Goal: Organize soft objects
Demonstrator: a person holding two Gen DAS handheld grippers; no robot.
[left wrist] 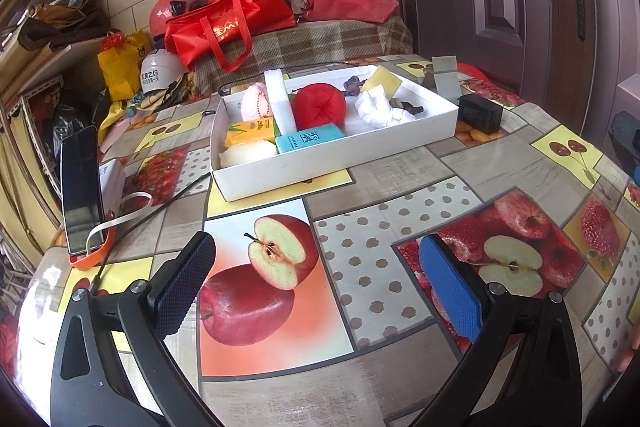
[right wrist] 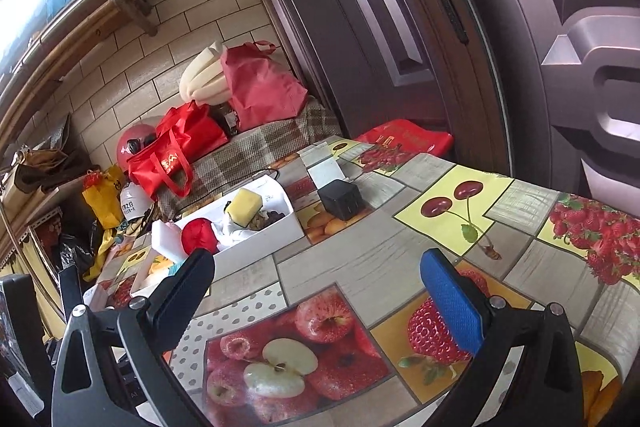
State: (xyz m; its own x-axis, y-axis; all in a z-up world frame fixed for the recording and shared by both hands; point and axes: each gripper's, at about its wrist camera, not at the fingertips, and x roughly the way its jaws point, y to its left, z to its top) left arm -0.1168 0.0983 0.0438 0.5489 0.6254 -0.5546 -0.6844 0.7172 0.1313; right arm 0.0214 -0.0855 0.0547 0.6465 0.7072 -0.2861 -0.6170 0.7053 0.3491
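Observation:
A white tray (left wrist: 320,169) stands on the fruit-print table, holding a red round cushion (left wrist: 319,106), a pink knitted toy (left wrist: 256,101), a white foam block (left wrist: 277,99), a yellow tissue pack (left wrist: 250,131), a blue pack (left wrist: 310,141), a pale sponge (left wrist: 248,153), a white cloth (left wrist: 374,109) and a yellow sponge (left wrist: 385,79). My left gripper (left wrist: 316,275) hangs open and empty in front of the tray. My right gripper (right wrist: 320,283) is open and empty too, to the right of the tray (right wrist: 260,239); the red cushion (right wrist: 199,235) and yellow sponge (right wrist: 244,206) show there.
A black box (left wrist: 479,113) sits right of the tray, with a small white stand (left wrist: 445,77) behind it. A phone (left wrist: 80,191) in an orange holder and cables lie at the left. Red bags (left wrist: 232,15), helmets and foam pile up on a plaid seat behind the table.

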